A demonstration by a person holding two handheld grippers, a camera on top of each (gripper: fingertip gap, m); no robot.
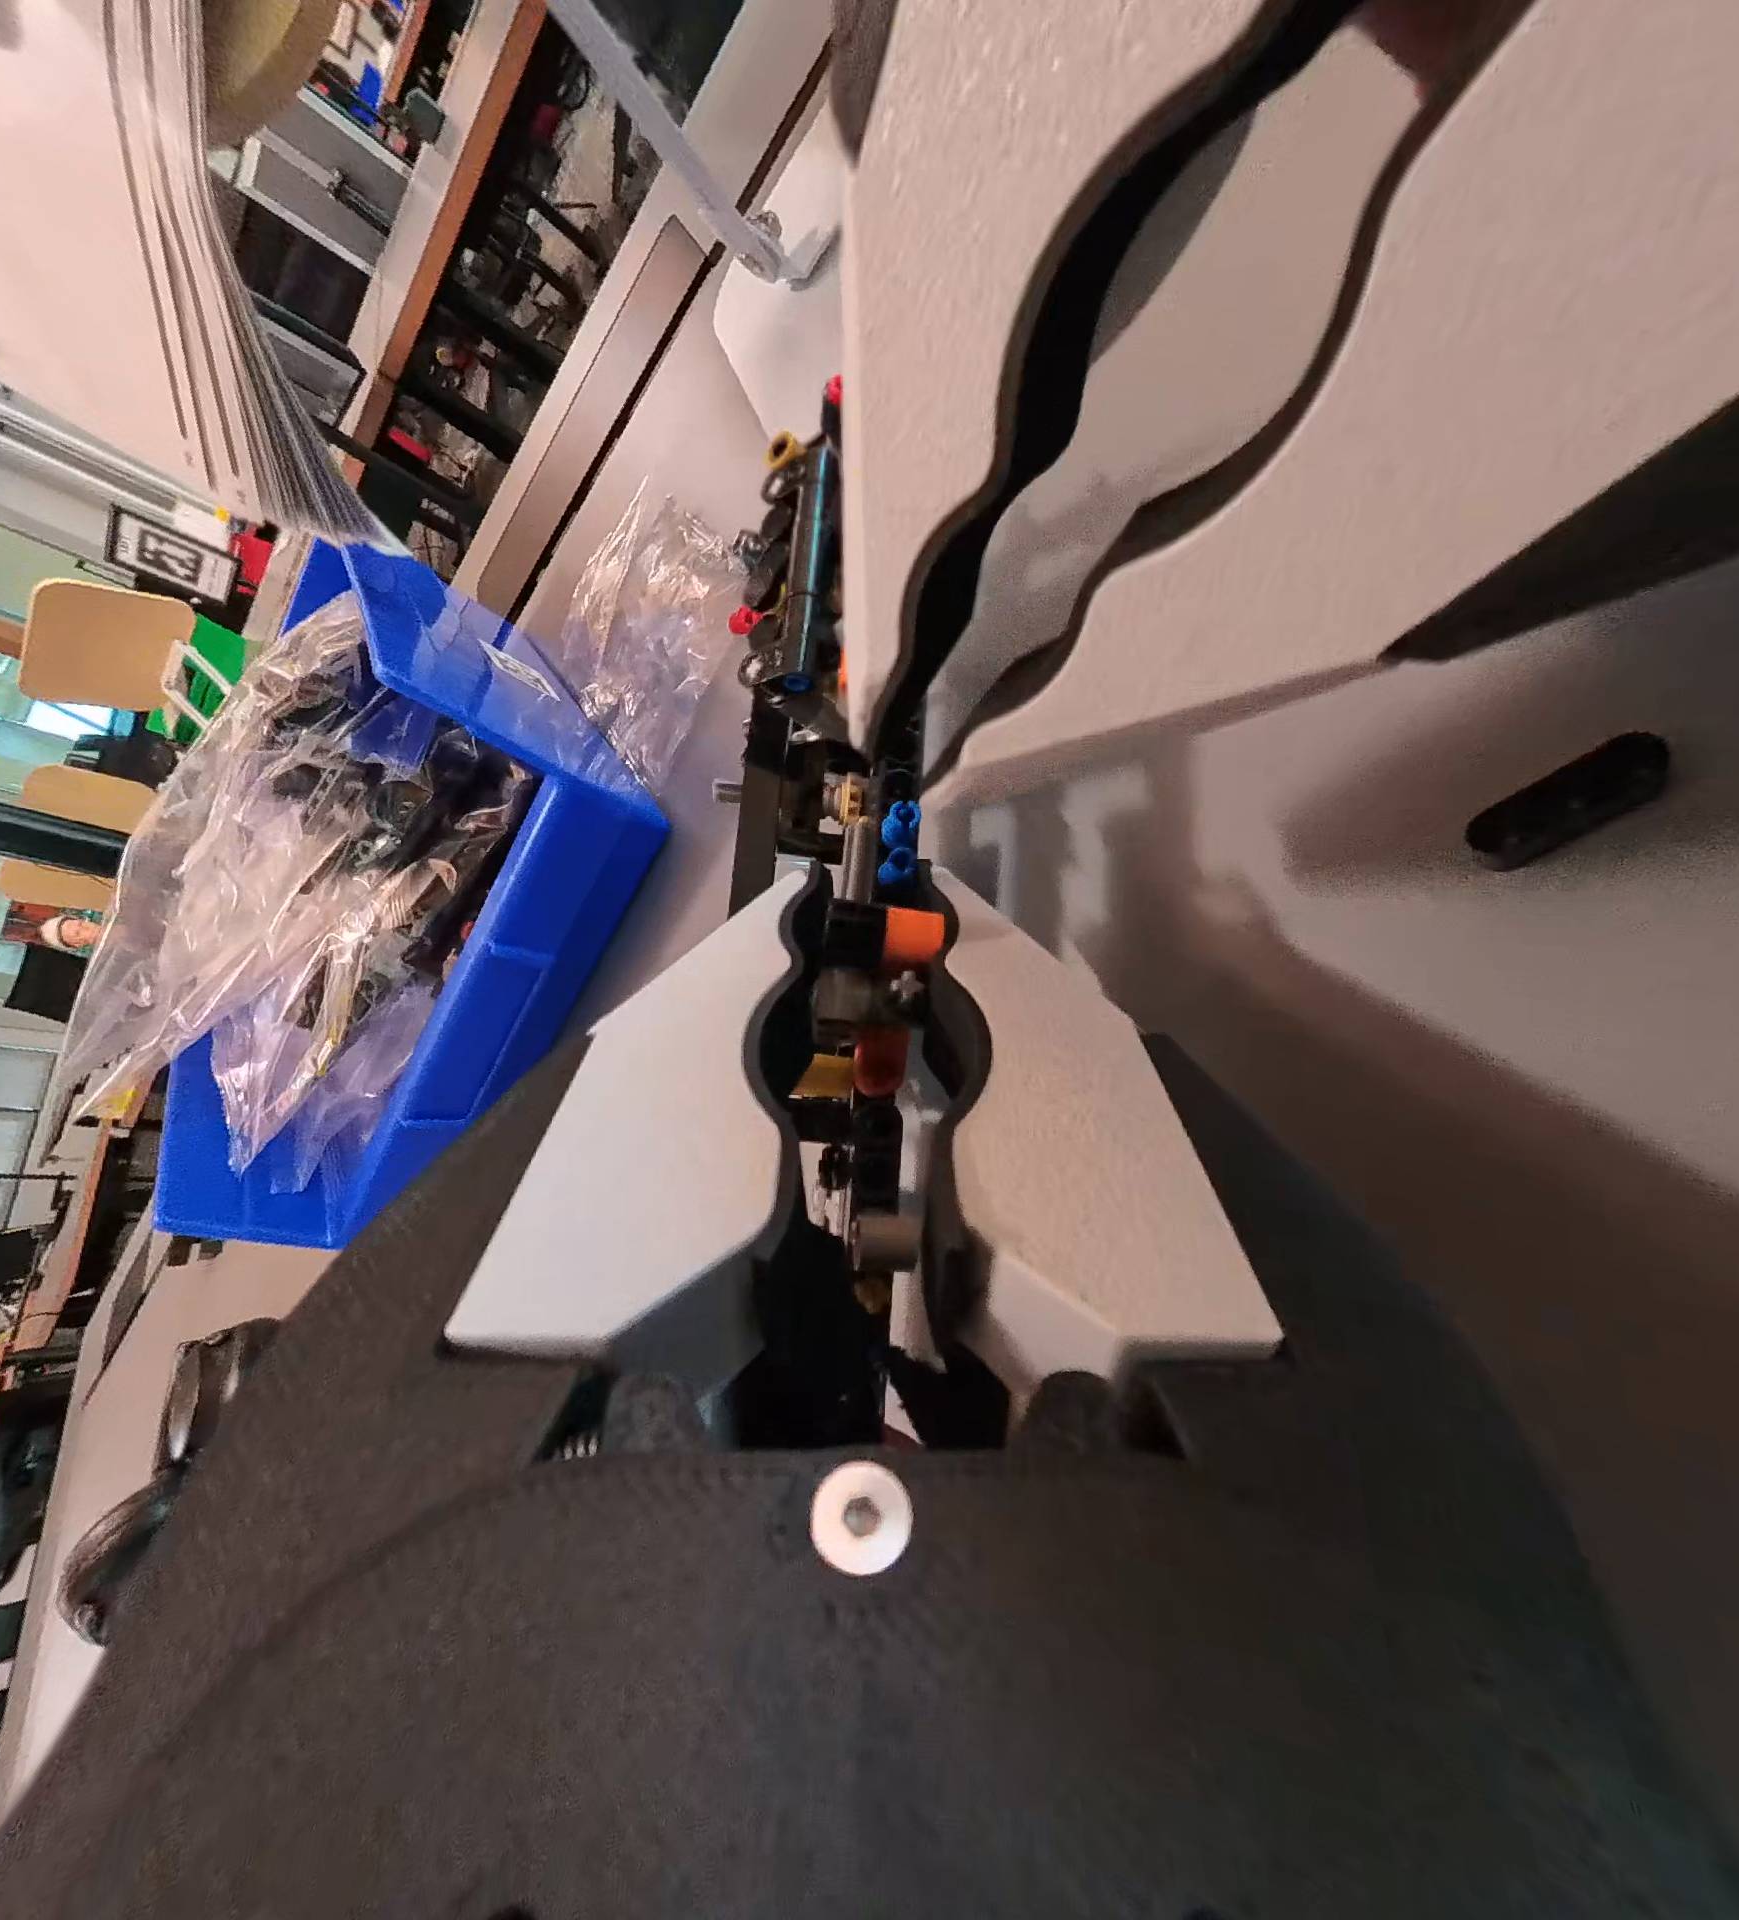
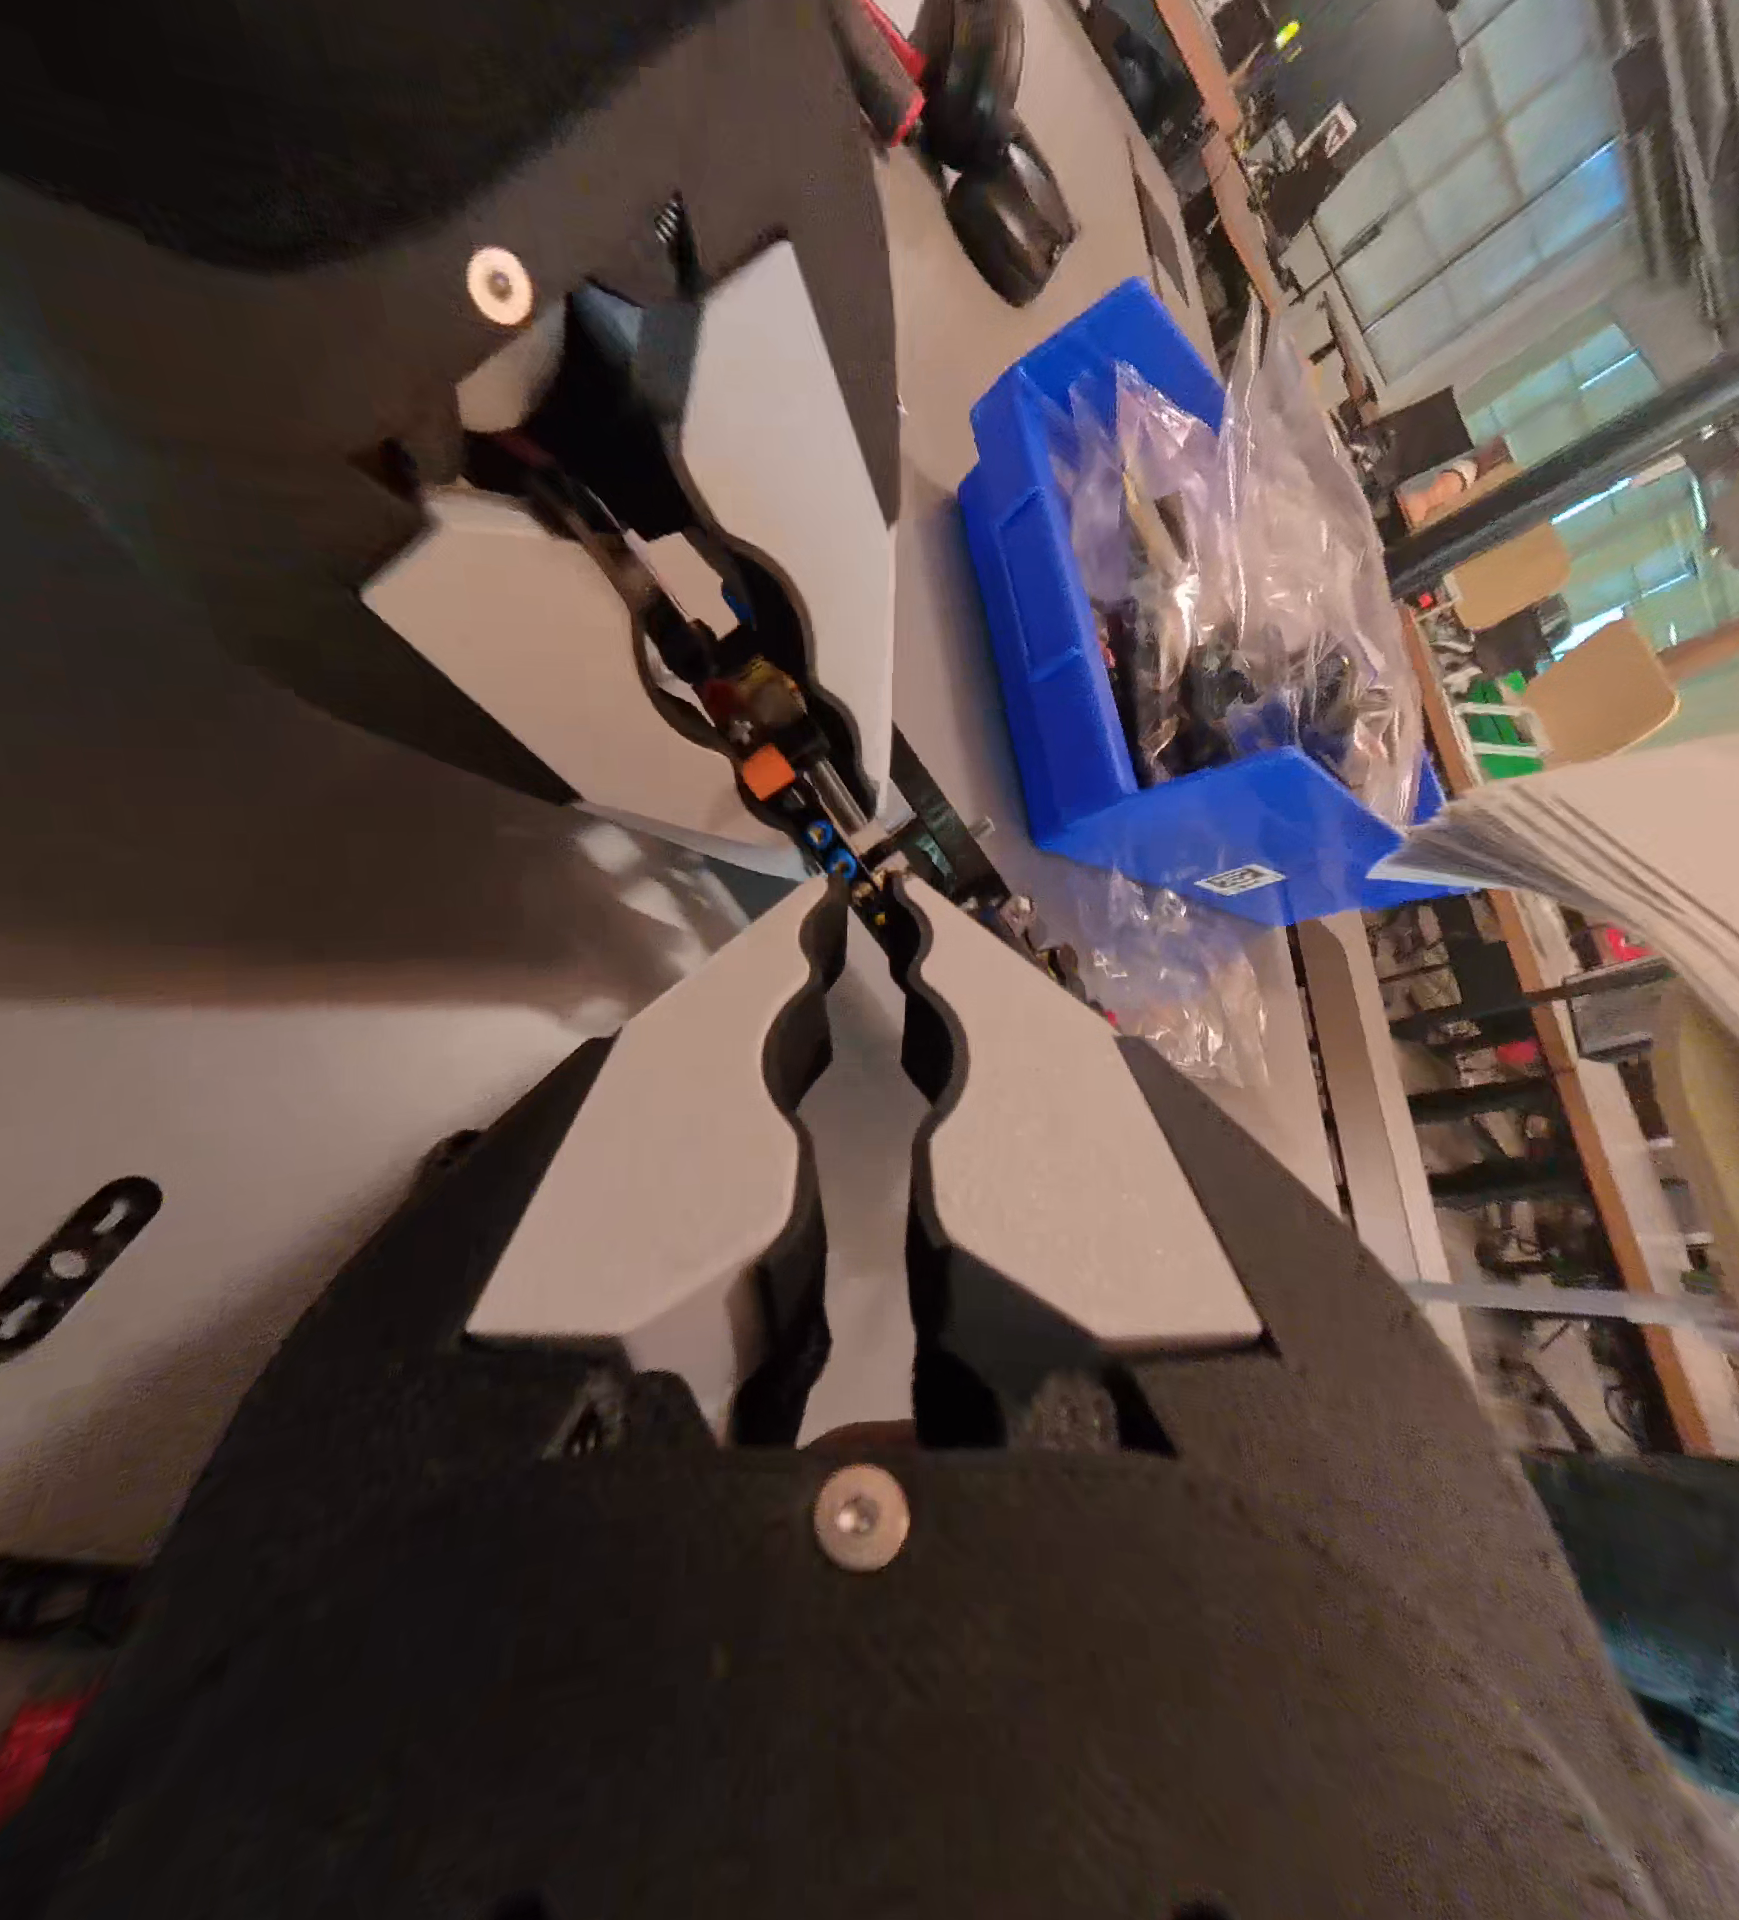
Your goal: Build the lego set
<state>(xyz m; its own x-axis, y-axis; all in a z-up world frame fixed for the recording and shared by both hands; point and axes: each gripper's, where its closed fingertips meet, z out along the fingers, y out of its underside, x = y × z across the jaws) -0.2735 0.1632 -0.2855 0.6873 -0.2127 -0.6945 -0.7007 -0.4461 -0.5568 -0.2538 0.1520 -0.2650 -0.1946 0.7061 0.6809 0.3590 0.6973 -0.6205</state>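
A black lego assembly with orange, red, yellow and blue pins is held over the grey table. My left gripper is shut on it, and its body fills the gap between the fingers. My right gripper comes in from the opposite side, tips pinched on the assembly's far end. In the right wrist view my right gripper is nearly shut on the thin end of the assembly, and the left gripper holds its other end. More black beams with coloured pins extend beyond.
A blue bin full of clear bags of parts stands beside the work. An empty clear bag lies near it. A loose black beam lies on the table. Black tyres and a booklet lie farther off. My left and right fingertips are right by each other.
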